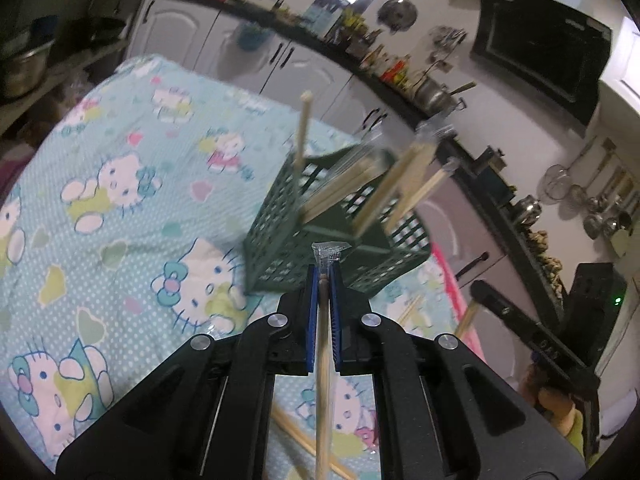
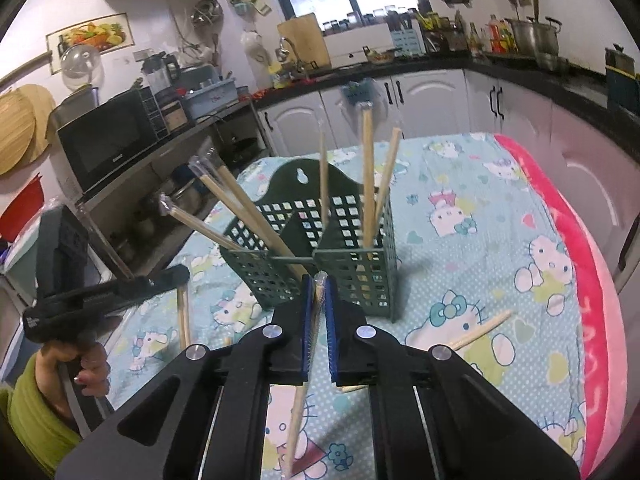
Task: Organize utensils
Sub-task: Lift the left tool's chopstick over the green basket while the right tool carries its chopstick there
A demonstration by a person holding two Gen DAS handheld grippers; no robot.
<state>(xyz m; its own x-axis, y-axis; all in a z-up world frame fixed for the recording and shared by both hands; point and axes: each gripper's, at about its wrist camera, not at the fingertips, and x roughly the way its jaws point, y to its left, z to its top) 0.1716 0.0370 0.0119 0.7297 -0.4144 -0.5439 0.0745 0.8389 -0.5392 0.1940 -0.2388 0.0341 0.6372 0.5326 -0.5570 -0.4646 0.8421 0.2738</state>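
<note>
**Both grippers loaded at the holder**

While I hold both tools just short of the green holder (image 2: 316, 256), its two compartments carry wrapped chopsticks (image 2: 368, 184): several lean out of the left side, three stand nearly upright in the right. My left gripper (image 1: 324, 280) is clenched on a wrapped chopstick (image 1: 322, 380); my right gripper (image 2: 319, 288) pinches another chopstick pair (image 2: 298, 408). Loose chopsticks (image 2: 478, 330) lie on the cloth (image 2: 460, 184) right of the holder. Open cloth spreads behind and right of it, up to the pink edge (image 2: 580, 280).
</note>
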